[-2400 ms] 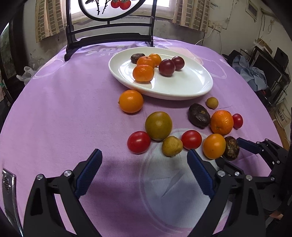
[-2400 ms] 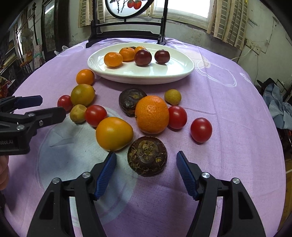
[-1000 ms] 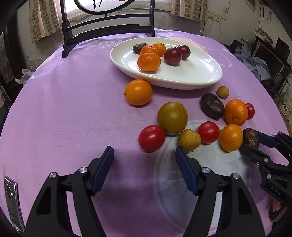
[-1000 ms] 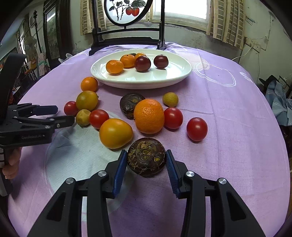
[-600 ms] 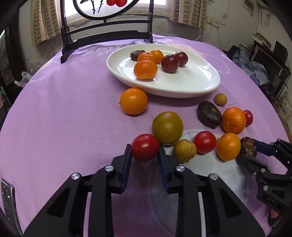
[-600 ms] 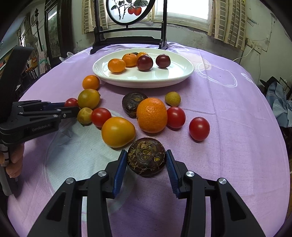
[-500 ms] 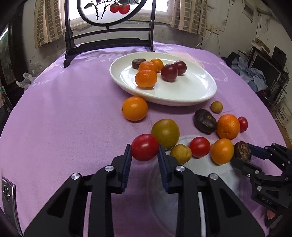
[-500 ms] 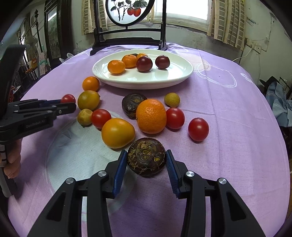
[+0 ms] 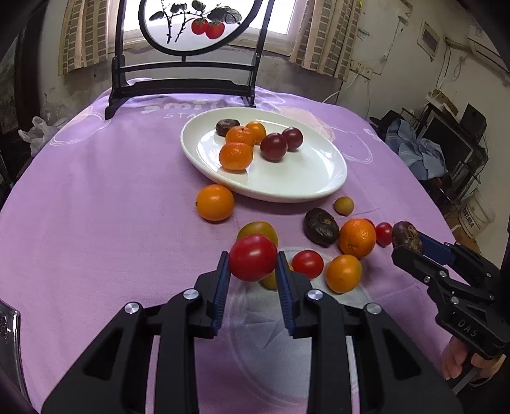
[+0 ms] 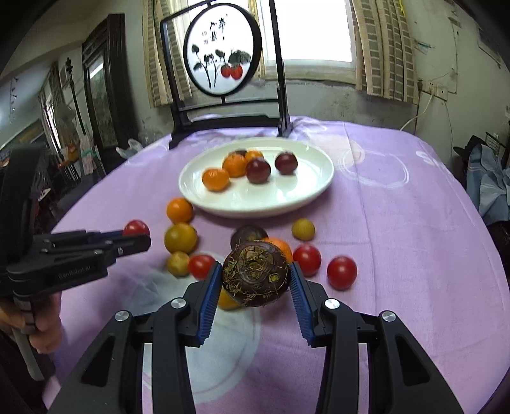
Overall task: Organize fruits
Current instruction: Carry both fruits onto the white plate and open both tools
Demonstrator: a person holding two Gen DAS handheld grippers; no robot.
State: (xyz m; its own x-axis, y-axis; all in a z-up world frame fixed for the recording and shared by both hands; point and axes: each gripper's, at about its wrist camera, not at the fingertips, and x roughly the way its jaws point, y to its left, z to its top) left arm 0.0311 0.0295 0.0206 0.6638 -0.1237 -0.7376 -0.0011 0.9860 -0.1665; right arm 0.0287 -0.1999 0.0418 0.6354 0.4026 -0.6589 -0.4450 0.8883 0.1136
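Note:
My left gripper (image 9: 252, 270) is shut on a red tomato (image 9: 252, 257) and holds it above the purple cloth. My right gripper (image 10: 255, 285) is shut on a dark brown water chestnut (image 10: 256, 273), also lifted; it also shows in the left wrist view (image 9: 406, 236). A white oval plate (image 9: 302, 188) at the back holds several oranges and dark red fruits. Several loose fruits lie on the cloth in front of it: an orange (image 9: 214, 202), a yellow-green fruit (image 9: 258, 230), red tomatoes (image 10: 341, 272) and another dark chestnut (image 9: 320, 222).
A black wooden stand with a round painted screen (image 9: 191, 25) stands at the table's far edge behind the plate. The round table's cloth (image 9: 95, 207) drops off at the edges; clutter and blue cloth (image 9: 417, 153) lie off to the right.
Both grippers closed on their fruits and have lifted them off the cloth. The views now sit higher and look further toward the plate.

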